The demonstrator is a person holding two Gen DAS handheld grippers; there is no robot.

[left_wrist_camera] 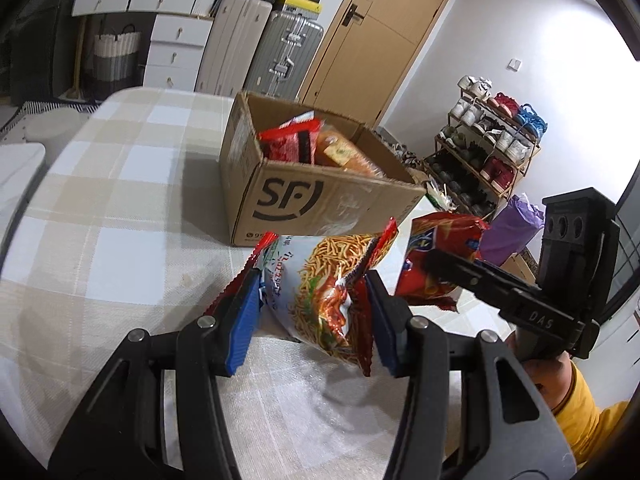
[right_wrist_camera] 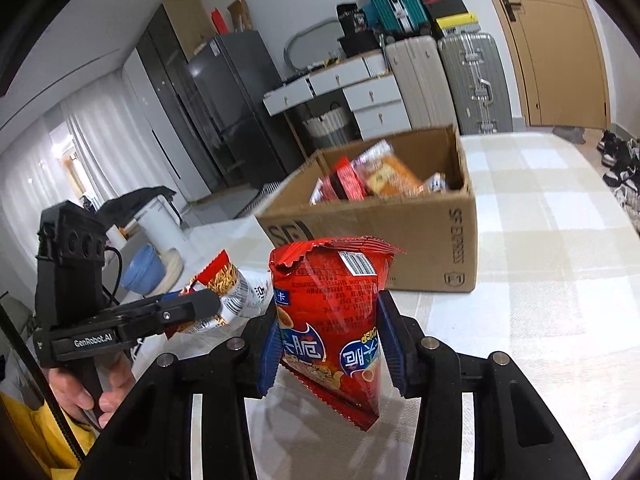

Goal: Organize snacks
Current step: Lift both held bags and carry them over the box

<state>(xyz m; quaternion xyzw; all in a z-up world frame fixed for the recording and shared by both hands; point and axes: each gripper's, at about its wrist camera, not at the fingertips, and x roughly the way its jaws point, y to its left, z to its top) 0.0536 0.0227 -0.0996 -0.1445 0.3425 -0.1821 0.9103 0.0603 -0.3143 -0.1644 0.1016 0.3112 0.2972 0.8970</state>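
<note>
My left gripper (left_wrist_camera: 310,312) is shut on a white and red noodle-snack bag (left_wrist_camera: 320,284), held above the checked tablecloth just in front of the open SF cardboard box (left_wrist_camera: 320,196). My right gripper (right_wrist_camera: 328,340) is shut on a red chip bag (right_wrist_camera: 328,312), also held in front of the box (right_wrist_camera: 420,236). The box holds several red and orange snack packs (left_wrist_camera: 312,144). Each gripper shows in the other's view: the right one (left_wrist_camera: 448,268) with the red bag (left_wrist_camera: 440,248), the left one (right_wrist_camera: 192,308) with the noodle bag (right_wrist_camera: 232,284).
The table (left_wrist_camera: 120,184) carries a beige checked cloth. Suitcases (left_wrist_camera: 280,52), white drawers and a wooden door (left_wrist_camera: 372,32) stand behind. A shoe rack (left_wrist_camera: 488,144) and a purple bag (left_wrist_camera: 512,228) are at the right. A fridge (right_wrist_camera: 224,112), a white kettle and a blue bowl (right_wrist_camera: 144,272) are at the left.
</note>
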